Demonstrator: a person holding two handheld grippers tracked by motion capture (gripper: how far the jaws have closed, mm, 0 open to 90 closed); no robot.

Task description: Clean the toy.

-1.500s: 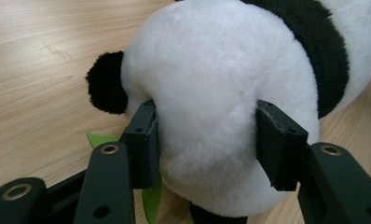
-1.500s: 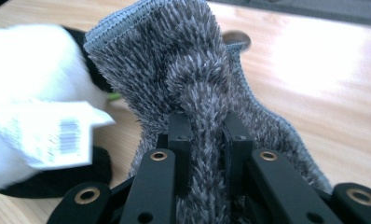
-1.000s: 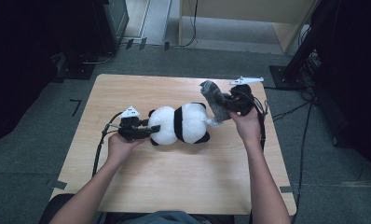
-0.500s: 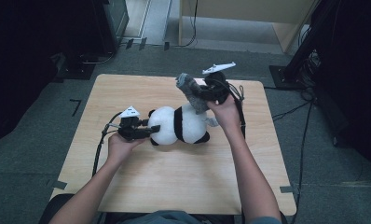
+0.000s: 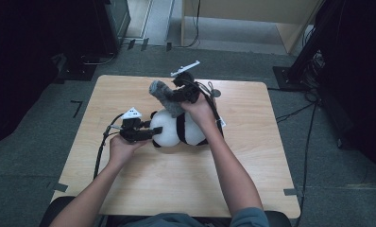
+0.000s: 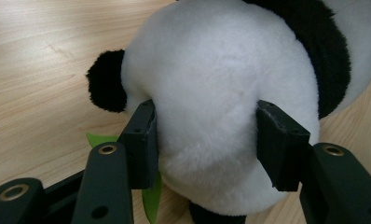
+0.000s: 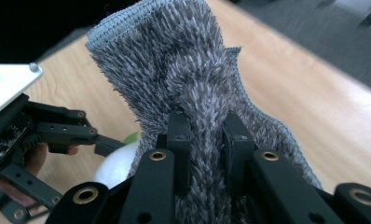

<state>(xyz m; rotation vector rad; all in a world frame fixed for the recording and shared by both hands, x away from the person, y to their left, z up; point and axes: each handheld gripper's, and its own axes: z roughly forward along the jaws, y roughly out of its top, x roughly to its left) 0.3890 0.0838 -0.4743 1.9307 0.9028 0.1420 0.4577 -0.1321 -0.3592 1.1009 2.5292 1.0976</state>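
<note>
One panda plush (image 5: 179, 128) mid-table (image 5: 252, 156) in high view, left gripper (image 5: 148, 134) clamped on its white end; right gripper (image 5: 176, 97) pinching one grey cloth (image 5: 163, 94), now shifted left over panda. Left gripper view: pads (image 6: 141, 135) squeeze white fur, green leaf (image 6: 148, 196) underneath. Right gripper view: cloth (image 7: 183, 70) pinched, centre frame.

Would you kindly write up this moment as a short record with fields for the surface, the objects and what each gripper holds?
surface: wooden table
toy: panda plush, lying on the table
cloth: grey fuzzy cloth, lifted above the panda
left gripper: jaws pressed on the panda's white head
right gripper: shut on a fold of the cloth
extra: green leaf piece under the panda
</note>
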